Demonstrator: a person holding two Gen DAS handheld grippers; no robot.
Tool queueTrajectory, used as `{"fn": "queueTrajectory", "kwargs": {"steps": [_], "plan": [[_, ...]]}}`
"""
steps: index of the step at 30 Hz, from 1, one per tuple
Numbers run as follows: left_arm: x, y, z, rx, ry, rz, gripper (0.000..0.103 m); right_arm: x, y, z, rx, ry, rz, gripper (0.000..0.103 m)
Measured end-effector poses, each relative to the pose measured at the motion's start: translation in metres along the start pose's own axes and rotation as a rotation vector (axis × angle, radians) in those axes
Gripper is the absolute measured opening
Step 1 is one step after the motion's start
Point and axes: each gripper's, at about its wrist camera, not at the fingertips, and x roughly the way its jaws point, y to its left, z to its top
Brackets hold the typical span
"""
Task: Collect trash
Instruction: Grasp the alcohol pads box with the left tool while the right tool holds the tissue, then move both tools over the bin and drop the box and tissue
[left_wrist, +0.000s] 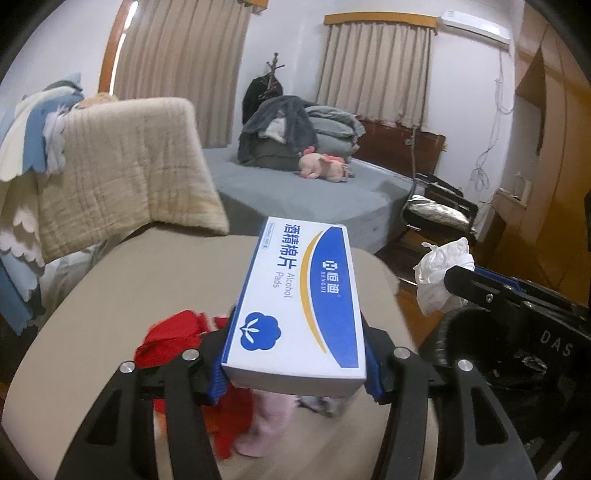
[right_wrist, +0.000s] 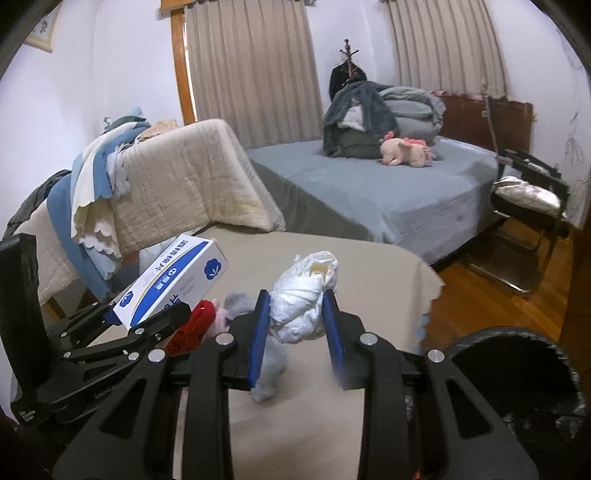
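Left gripper (left_wrist: 295, 369) grasping box (left_wrist: 299, 306) (alcohol pads), raised over beige sofa (left_wrist: 110, 314). Right gripper (right_wrist: 295, 332) clamped on tissue wad (right_wrist: 304, 295). Black bin (right_wrist: 517, 387) at right, beside sofa.

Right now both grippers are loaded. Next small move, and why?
Probably swing the right gripper over to the black-lined bin at its lower right. It is shut on the crumpled tissue, lifted off the beige cover, and the bin mouth looks nearest that side. The left gripper, clamped on the alcohol pads box, can follow.
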Motion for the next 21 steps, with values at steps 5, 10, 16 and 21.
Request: {"fn": "queueTrajectory", "kwargs": {"steps": [5,10,16,21], "plan": [[-0.008,-0.029,0.006,0.017,-0.015,-0.047,0.056,-0.032,-0.020,0.002,0.014,-0.018,-0.062,0.028],[-0.009,-0.058,0.007,0.039,-0.017,-0.097,0.056,-0.061,-0.044,-0.003,0.034,-0.035,-0.118,0.028],[-0.006,-0.103,0.005,0.087,-0.010,-0.168,0.056,-0.088,-0.077,-0.015,0.071,-0.045,-0.180,0.028],[0.001,-0.138,0.001,0.128,0.006,-0.231,0.056,-0.107,-0.103,-0.029,0.101,-0.046,-0.234,0.028]]}}
